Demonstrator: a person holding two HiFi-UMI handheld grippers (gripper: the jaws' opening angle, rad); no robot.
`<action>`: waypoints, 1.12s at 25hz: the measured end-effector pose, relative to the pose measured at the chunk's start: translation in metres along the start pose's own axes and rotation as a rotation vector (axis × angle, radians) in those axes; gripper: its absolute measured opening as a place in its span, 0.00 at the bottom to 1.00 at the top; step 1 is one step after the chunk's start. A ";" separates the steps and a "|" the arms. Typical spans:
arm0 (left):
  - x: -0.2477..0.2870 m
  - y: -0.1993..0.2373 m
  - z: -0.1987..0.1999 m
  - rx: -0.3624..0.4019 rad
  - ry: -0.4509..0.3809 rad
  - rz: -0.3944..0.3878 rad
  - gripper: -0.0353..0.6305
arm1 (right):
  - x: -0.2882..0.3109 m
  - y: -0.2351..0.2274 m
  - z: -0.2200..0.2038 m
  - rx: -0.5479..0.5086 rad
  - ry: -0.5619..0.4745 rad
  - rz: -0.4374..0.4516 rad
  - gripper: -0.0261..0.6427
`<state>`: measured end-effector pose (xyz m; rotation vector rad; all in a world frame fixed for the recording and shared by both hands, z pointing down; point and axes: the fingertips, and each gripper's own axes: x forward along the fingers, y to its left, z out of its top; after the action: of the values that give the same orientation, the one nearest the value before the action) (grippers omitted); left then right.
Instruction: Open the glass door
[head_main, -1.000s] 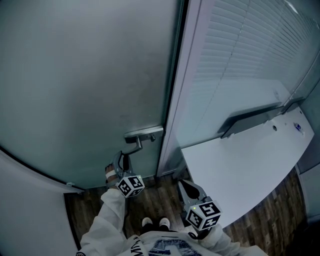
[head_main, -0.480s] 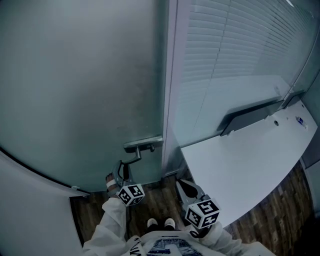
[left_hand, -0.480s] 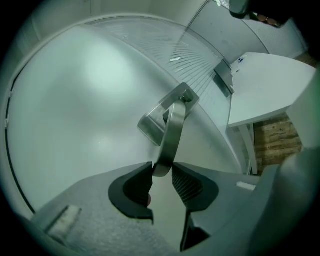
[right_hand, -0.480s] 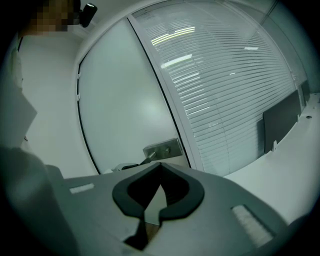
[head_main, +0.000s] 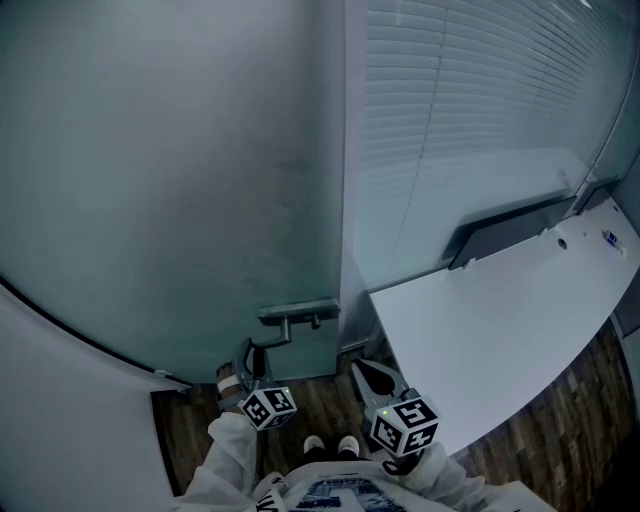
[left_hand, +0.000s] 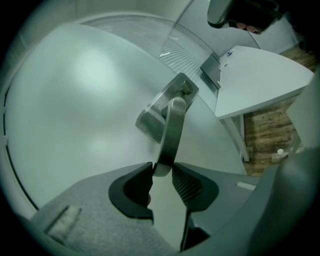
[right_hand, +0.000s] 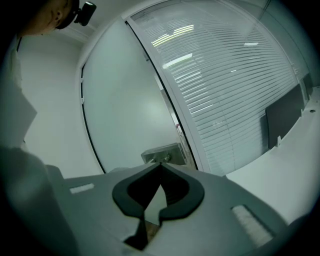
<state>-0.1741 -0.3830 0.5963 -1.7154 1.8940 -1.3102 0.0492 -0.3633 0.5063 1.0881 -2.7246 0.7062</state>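
the left gripper (left_hand: 162, 172) is clenched on the free end of the metal lever handle (left_hand: 171, 125), with its ribbed pads pressing on both sides of the lever's tip. in the head view this grip is hard to make out: the dark jaws merge with the lever below the handle's plate, and the marker cube covers the gripper's rear. the frosted glass door (head_main: 170, 180) fills the left and middle of the head view. its top and left edges are cut off, and nothing behind the glass can be made out. the right gripper (right_hand: 161, 167) hangs apart from the door, near the white desk (head_main: 500, 330). its jaws are together at the tips and nothing is between them. a dark long shape (head_main: 510, 232) lies where the desk meets the blinds (head_main: 480, 100); what it is cannot be told. the person's shoes (head_main: 330, 445) peek out on the wood floor (head_main: 200, 430).
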 end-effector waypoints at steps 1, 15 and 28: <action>-0.005 -0.001 -0.002 0.008 0.005 -0.001 0.24 | -0.001 0.001 -0.003 -0.001 0.002 0.004 0.05; -0.076 0.027 0.004 0.192 0.092 0.027 0.27 | -0.030 0.010 -0.009 0.029 0.022 0.034 0.05; -0.091 0.024 -0.011 0.171 0.052 0.005 0.28 | -0.064 0.047 -0.014 0.020 -0.006 0.003 0.05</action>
<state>-0.1738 -0.2993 0.5520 -1.6053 1.7551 -1.4815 0.0635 -0.2872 0.4831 1.0927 -2.7301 0.7334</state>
